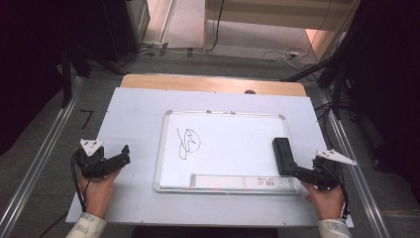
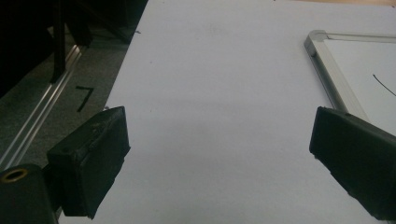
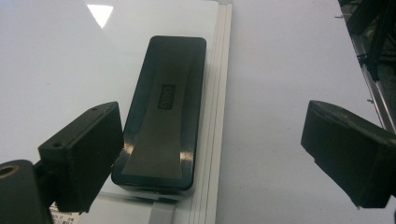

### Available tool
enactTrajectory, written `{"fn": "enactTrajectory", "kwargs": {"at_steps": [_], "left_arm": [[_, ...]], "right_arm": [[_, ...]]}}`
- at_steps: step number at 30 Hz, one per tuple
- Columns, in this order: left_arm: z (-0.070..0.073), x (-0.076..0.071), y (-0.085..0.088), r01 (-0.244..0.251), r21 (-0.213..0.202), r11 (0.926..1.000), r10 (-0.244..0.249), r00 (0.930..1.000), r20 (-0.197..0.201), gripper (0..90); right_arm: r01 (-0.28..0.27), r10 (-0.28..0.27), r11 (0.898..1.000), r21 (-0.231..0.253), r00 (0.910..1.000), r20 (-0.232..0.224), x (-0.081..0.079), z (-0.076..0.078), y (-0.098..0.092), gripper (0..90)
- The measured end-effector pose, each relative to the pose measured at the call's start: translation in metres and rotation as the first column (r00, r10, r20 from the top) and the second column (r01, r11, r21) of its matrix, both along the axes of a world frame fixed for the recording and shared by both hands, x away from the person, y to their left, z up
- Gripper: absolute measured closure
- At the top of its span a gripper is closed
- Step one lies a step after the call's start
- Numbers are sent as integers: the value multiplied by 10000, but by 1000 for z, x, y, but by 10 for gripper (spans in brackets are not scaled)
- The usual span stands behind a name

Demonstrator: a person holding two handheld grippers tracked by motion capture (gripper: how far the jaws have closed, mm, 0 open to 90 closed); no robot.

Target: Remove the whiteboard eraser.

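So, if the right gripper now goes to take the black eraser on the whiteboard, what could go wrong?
1. The eraser lies against the whiteboard's raised frame; one jaw of the open right gripper may catch on that frame and close badly.
2. The eraser sits off-centre between the jaws, so it may twist.
3. A push could slide it toward the scribble and smear it.
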State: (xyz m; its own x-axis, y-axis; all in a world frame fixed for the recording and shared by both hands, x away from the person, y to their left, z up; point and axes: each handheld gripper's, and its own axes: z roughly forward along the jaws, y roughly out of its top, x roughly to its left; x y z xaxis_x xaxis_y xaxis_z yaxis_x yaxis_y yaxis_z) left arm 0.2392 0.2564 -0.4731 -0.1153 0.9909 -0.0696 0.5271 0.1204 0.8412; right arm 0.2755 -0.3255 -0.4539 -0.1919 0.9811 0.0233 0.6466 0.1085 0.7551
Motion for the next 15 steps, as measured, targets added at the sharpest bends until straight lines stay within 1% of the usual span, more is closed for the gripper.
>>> {"fn": "enactTrajectory", "kwargs": {"at_steps": [5, 7, 12, 15], "left_arm": [[1, 0, 0, -79, 22, 10000, 78, 9999, 96, 56], [1, 0, 0, -67, 6, 10000, 67, 9999, 84, 56], [0, 1, -1, -51, 165, 9999, 50, 10000, 13, 56], [0, 1, -2, -56, 169, 9998, 56, 10000, 1, 56]], "right_arm": [[-25, 25, 10000, 1, 10000, 2, 2, 0, 1, 46], [-45, 45, 10000, -17, 10000, 16, 4, 0, 2, 45], [-74, 74, 9999, -93, 10000, -15, 7, 0, 6, 45], [-85, 85, 9998, -167, 10000, -11, 9, 0, 8, 52]]}}
